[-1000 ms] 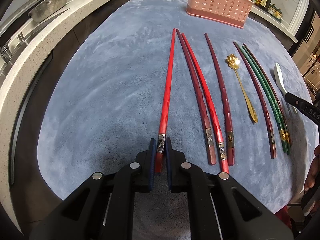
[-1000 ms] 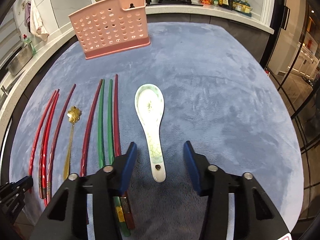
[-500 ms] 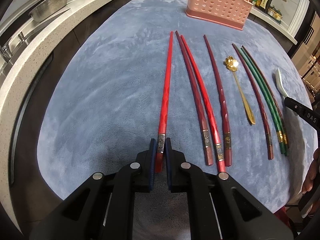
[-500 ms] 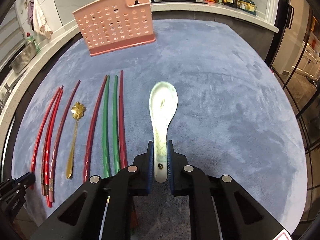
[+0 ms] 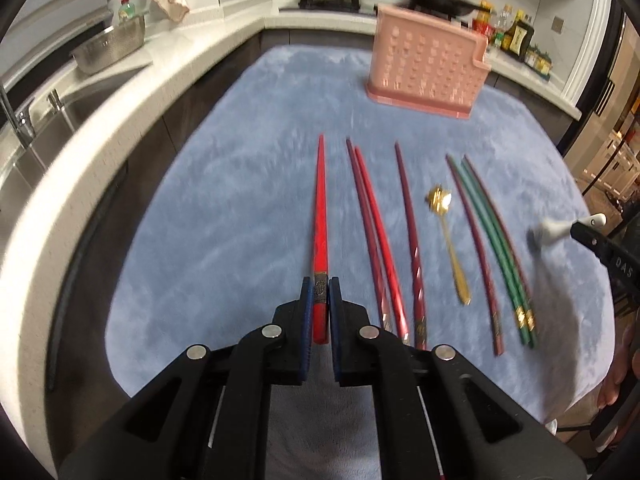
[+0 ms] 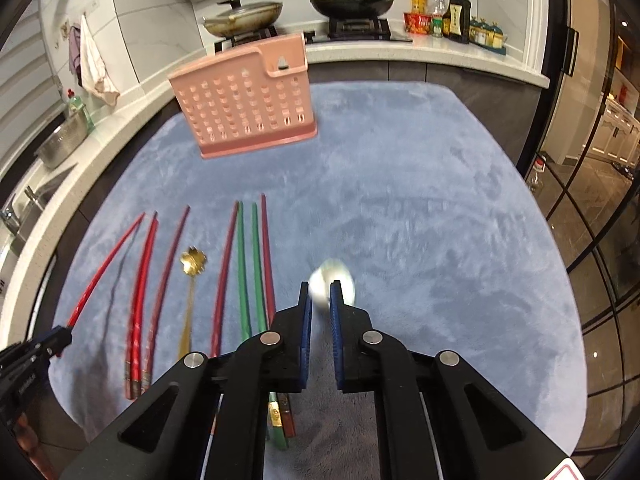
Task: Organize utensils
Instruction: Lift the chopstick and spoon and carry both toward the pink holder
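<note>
My left gripper (image 5: 320, 286) is shut on the thick end of a bright red chopstick (image 5: 321, 208), which is raised above the blue mat (image 5: 224, 200) and points away. In the right wrist view that left gripper (image 6: 60, 338) sits low at the left with the same red chopstick (image 6: 104, 268). My right gripper (image 6: 320, 294) is shut on the handle of a white ceramic spoon (image 6: 340, 276), blurred and lifted off the mat. The left wrist view shows the right gripper (image 5: 588, 232) and spoon (image 5: 548, 232) at the right edge. A pink perforated basket (image 6: 248, 100) stands upright at the mat's far side.
Several chopsticks stay in a row on the mat: a red pair (image 5: 376, 232), a maroon one (image 5: 412, 240), another maroon one (image 5: 476, 248) and a green pair (image 5: 496, 240). A gold spoon (image 5: 448, 236) lies among them. A sink (image 5: 40, 140) and metal bowl (image 5: 108, 46) are left; pans and bottles stand behind.
The right gripper closed on the spoon's handle and raised it off the mat. The left gripper rose with the red chopstick. Both views now look from higher up.
</note>
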`<action>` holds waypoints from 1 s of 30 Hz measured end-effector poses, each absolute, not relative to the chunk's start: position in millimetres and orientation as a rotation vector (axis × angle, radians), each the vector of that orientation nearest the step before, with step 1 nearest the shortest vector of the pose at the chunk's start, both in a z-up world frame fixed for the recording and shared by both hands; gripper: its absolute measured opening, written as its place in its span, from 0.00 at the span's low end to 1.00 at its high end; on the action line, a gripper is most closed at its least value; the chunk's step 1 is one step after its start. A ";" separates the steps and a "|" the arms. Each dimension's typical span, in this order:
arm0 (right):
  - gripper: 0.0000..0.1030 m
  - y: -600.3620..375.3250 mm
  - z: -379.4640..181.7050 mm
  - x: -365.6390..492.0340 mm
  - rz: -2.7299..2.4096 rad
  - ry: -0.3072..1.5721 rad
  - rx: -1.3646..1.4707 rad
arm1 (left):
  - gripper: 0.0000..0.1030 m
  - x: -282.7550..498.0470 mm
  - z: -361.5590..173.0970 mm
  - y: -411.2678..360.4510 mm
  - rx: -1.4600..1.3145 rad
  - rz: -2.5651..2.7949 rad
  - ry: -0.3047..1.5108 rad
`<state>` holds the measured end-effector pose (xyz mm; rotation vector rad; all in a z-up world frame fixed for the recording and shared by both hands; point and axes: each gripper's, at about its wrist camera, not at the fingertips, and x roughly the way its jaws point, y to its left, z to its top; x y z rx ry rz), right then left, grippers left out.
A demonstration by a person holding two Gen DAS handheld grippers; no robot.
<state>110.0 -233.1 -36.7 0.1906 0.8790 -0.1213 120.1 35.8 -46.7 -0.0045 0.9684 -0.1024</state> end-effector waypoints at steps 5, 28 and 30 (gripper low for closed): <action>0.05 -236.1 -12.1 109.9 -0.111 0.841 0.192 | 0.07 129.0 -12.2 39.9 -0.015 -0.103 0.887; 0.05 -267.3 97.2 200.8 0.079 0.720 0.364 | 0.07 218.3 186.5 16.6 -0.064 -0.205 0.533; 0.05 -267.6 105.8 218.8 0.102 0.708 0.370 | 0.07 228.9 205.5 10.8 -0.075 -0.214 0.493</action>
